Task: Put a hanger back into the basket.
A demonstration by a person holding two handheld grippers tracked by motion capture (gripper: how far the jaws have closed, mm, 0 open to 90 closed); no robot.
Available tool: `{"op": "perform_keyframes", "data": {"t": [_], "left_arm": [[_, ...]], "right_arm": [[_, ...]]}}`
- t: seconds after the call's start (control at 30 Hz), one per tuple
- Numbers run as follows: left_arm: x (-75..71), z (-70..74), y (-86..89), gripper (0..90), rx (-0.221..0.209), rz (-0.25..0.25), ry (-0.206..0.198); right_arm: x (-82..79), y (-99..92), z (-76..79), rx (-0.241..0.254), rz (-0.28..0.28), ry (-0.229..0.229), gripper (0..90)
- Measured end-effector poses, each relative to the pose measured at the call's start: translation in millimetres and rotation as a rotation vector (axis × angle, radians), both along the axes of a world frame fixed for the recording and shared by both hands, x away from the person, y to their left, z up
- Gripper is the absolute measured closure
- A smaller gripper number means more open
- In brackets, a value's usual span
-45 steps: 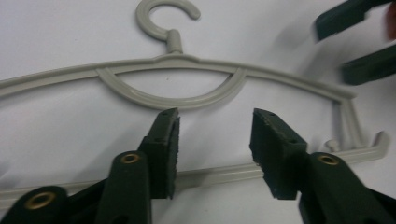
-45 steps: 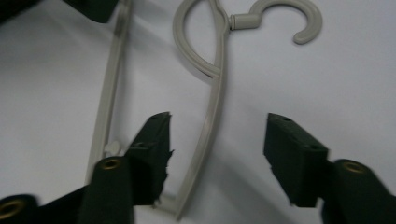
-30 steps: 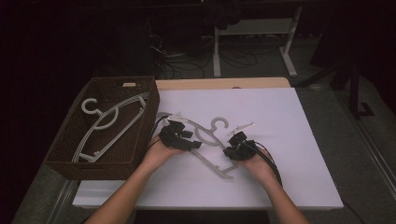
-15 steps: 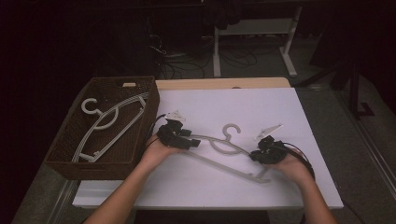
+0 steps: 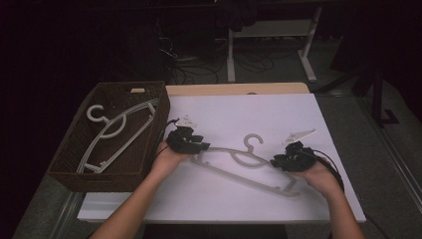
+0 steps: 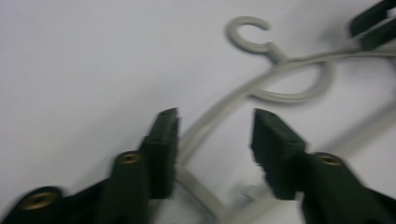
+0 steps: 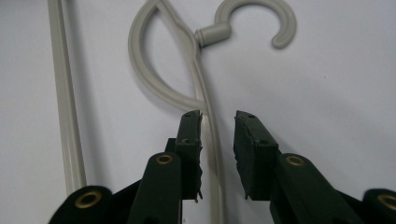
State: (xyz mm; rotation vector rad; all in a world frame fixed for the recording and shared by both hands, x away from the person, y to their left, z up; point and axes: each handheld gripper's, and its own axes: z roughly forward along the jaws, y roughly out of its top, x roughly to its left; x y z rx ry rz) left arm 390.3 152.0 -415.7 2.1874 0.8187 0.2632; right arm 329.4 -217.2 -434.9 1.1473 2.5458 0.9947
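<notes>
The white rectangular table stands lit in a dark room, and on its left edge sits a dark brown woven basket holding pale plastic hangers. Out on the bare top, between the person's two hands, lies a pale grey plastic clothes hanger, flat, its hook pointing toward the far side. The left claw is at the hanger's left end, just right of the basket; its black jaws have just been closing, yet they stand narrowly apart with the hanger's shoulder arm between them and no pad pressing on it. The right claw is at the hanger's right end, toward the near right of the table; its jaws have just been opening, and the arm runs between them, right against one jaw with a slim gap to the other, so it has no grip on the hanger
</notes>
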Motion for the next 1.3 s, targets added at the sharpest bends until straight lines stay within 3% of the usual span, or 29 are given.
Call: {"op": "perform_keyframes", "data": {"t": [0.1, 0.23, 0.3, 0.43, 0.57, 0.7, 0.93, 1.03, 1.17, 1.3], "left_arm": [[12.9, -7.1, -2.4, 78.6, 0.058, 0.029, -0.01], [27.1, -19.0, -5.0, 88.1, 0.104, 0.066, 0.033], [28.4, -22.5, -5.0, 90.0, 0.143, 0.067, 0.053], [25.4, -24.2, -5.3, 90.0, 0.185, 0.051, 0.092], [18.1, -23.7, -6.5, 90.0, 0.216, 0.027, 0.102], [-1.4, -25.8, -6.4, 90.0, 0.243, -0.019, 0.12], [-37.1, -23.8, 2.9, 90.0, 0.188, -0.093, 0.18], [-39.3, -20.9, 6.5, 81.8, 0.172, -0.078, 0.157], [-34.6, -15.5, 11.1, 67.2, 0.093, -0.035, 0.129], [-32.7, -13.9, 13.9, 56.4, 0.015, -0.049, 0.141]], "right_arm": [[-2.5, 2.1, 1.9, 0.028, -0.009, 0.001, 61.2], [-8.6, 5.0, 4.1, 0.061, -0.006, 0.003, 43.5], [-10.7, 5.9, 5.4, 0.073, -0.009, -0.004, 39.2], [-12.7, 5.9, 6.2, 0.081, -0.02, -0.016, 35.4], [-15.5, 4.4, 8.6, 0.084, -0.034, -0.029, 35.3], [-18.6, 1.1, 11.3, 0.097, -0.062, -0.037, 35.5], [-30.6, -3.4, 12.1, 0.109, -0.082, -0.042, 38.3], [-36.4, -4.5, 13.4, 0.11, -0.083, -0.047, 41.9], [-45.2, -4.8, 16.4, 0.115, -0.079, -0.055, 57.9], [-55.9, -4.3, 16.4, 0.098, -0.06, -0.058, 74.6]]}}
